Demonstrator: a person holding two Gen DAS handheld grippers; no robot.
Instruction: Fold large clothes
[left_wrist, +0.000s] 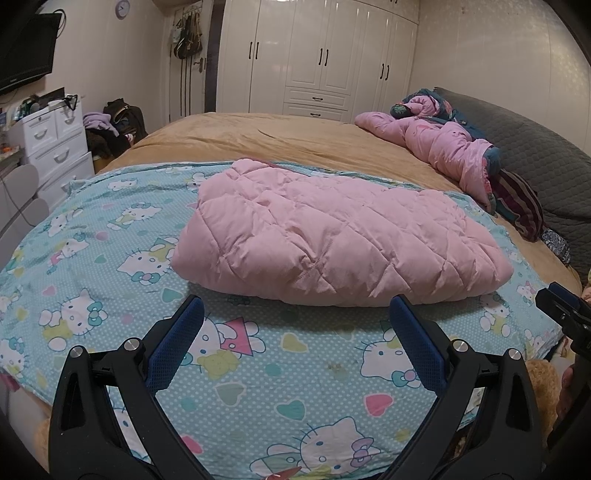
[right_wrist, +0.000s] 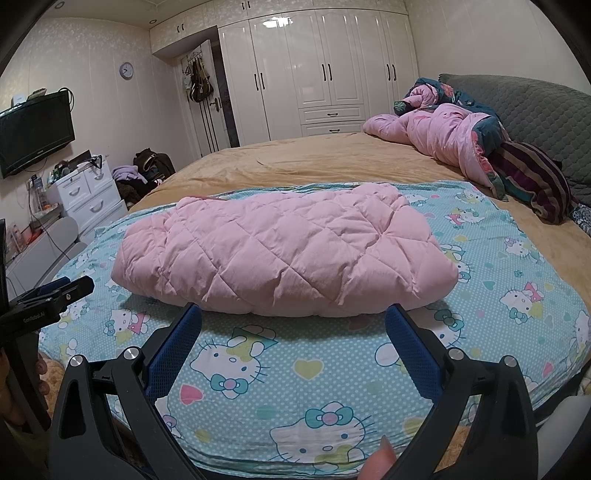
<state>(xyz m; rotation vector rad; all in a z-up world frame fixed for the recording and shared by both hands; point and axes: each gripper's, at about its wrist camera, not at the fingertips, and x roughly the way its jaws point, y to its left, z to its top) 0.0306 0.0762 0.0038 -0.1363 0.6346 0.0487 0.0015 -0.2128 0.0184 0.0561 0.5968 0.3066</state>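
Left wrist view, folded pink jacket (left_wrist: 332, 240) on cartoon sheet (left_wrist: 110, 266) (tan bed (left_wrist: 280, 136)), white wardrobe (left_wrist: 321, 55) behind, both grippers' jaws wide, empty.

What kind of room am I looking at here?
Almost certainly a home bedroom. A large bed fills most of the view, white built-in wardrobes line the far wall, and a rumpled quilt lies by the grey headboard. A folded pink padded coat lies on a cartoon-print sheet.
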